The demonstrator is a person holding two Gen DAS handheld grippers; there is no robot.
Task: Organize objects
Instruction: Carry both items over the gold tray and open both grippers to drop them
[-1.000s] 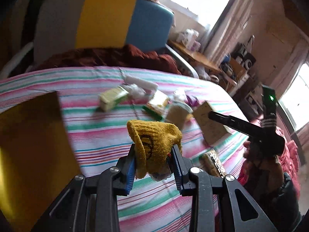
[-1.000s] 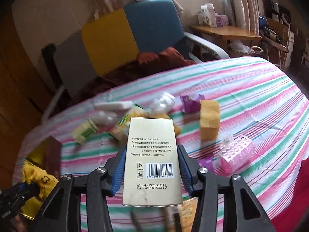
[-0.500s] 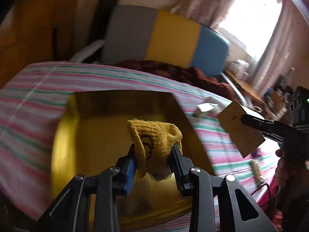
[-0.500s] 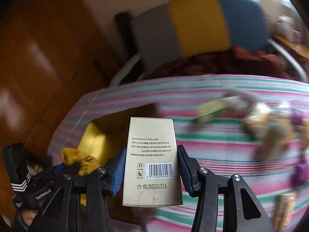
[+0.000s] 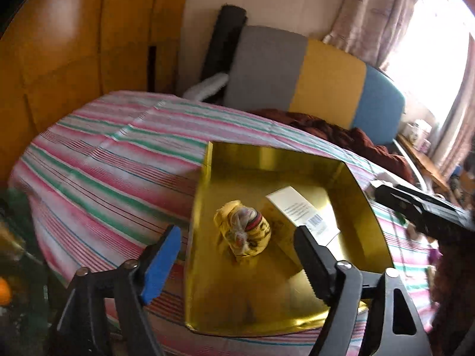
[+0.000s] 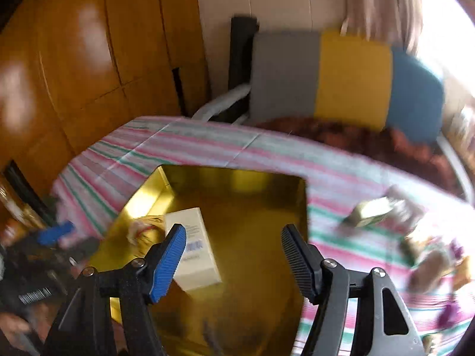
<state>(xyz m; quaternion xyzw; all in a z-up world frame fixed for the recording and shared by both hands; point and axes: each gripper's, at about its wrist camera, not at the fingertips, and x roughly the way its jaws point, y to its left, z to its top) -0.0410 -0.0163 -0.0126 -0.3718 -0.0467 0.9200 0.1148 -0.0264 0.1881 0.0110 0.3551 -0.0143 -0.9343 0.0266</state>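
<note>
I had both tongs over the shiny gold rectangular tray (image 5: 365,207) that sat on the pink, green and white striped tablecloth (image 5: 118,160). My left gripper (image 5: 234,255) stood spread wide with nothing between its blue pad (image 5: 160,264) and the black one, and the bundled yellow knitted sock (image 5: 243,231) lay on the tray floor just ahead of it, touching neither finger. My right gripper (image 6: 234,255) was likewise spread and empty; the cream cardboard carton with a barcode label (image 6: 193,252) lay flat inside the tray, close beside the sock, partly behind the right tool's blue pad (image 6: 169,264). I judged both drops as made, so the step in hand was to get clear cleanly and go for the next pieces. To do it well I wanted each tool lifted straight up and back before turning, with the jaws left apart, so that no pad caught the sock's loose knit or nudged the carton against the tray wall. The right view was smeared with motion, so I could not tell exactly how near the carton the pad was, and I allowed for that. The remaining clutter, a small pale green packet (image 6: 371,210) and other blurred bits, lay on the cloth to the right of the tray, so I reckoned the job only partly done, and I meant to leave the tray's open far half for them
</note>
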